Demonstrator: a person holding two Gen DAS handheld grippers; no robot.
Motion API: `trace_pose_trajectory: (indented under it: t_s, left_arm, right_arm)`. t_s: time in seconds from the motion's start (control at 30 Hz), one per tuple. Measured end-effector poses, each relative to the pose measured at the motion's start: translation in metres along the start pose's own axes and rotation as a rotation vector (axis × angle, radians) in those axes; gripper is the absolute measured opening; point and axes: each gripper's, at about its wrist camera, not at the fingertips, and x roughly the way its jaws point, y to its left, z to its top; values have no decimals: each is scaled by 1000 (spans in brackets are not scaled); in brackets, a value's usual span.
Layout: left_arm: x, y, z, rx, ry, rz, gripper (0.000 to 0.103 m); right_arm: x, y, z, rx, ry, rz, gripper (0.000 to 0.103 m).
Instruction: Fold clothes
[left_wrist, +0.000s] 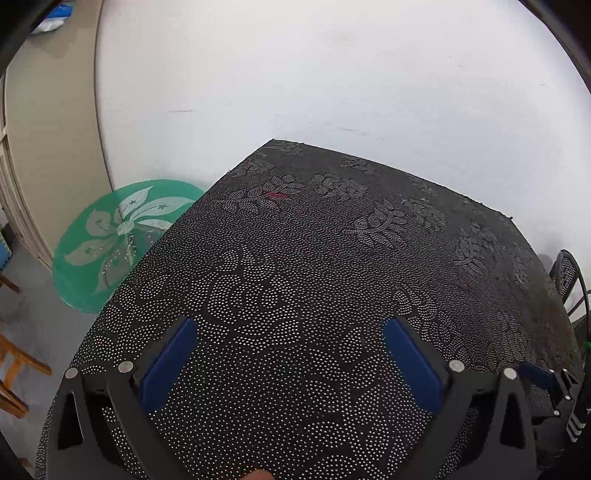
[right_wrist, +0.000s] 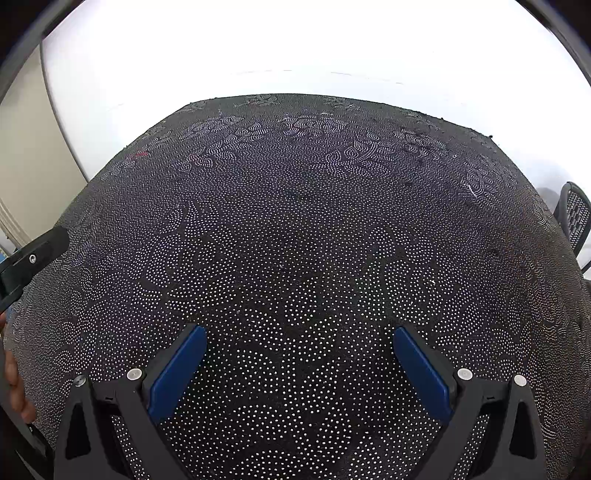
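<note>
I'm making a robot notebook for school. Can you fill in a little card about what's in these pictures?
surface: black dotted cloth spread flat over the table
clothes to fold: none in view
left gripper: open, nothing between its blue pads
right gripper: open, nothing held
beside table: green round panel with white flower, black mesh chair

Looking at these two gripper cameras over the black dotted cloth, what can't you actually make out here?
- Near edge of the black dotted cloth: cut off by the bottom of both wrist views, behind the open left gripper and right gripper.
- What kind of item the cloth is: no sleeve, collar or hem shows.
- Red mark on the cloth: too small to identify.
- Mesh chair: cut by the right edge of both views.
- Green round panel: partly hidden behind the cloth, left view.
</note>
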Motion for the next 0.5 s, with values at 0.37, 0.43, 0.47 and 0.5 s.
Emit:
trace_pose_trajectory:
  t_s: [0.37, 0.43, 0.47, 0.5]
  left_arm:
    - [26, 23, 24, 35, 31, 14, 103]
    - [22, 30, 22, 22, 26, 7, 103]
    - [25, 34, 21, 7, 32, 5, 103]
    - [28, 41, 21, -11, 39, 3, 103]
  right_arm:
    - [1, 1, 1, -1, 0, -1, 103]
    - [1, 1, 1, -1, 0, 0, 103]
    - [1, 1, 1, 0, 0, 0, 103]
    - [1, 1, 1, -1, 0, 0, 103]
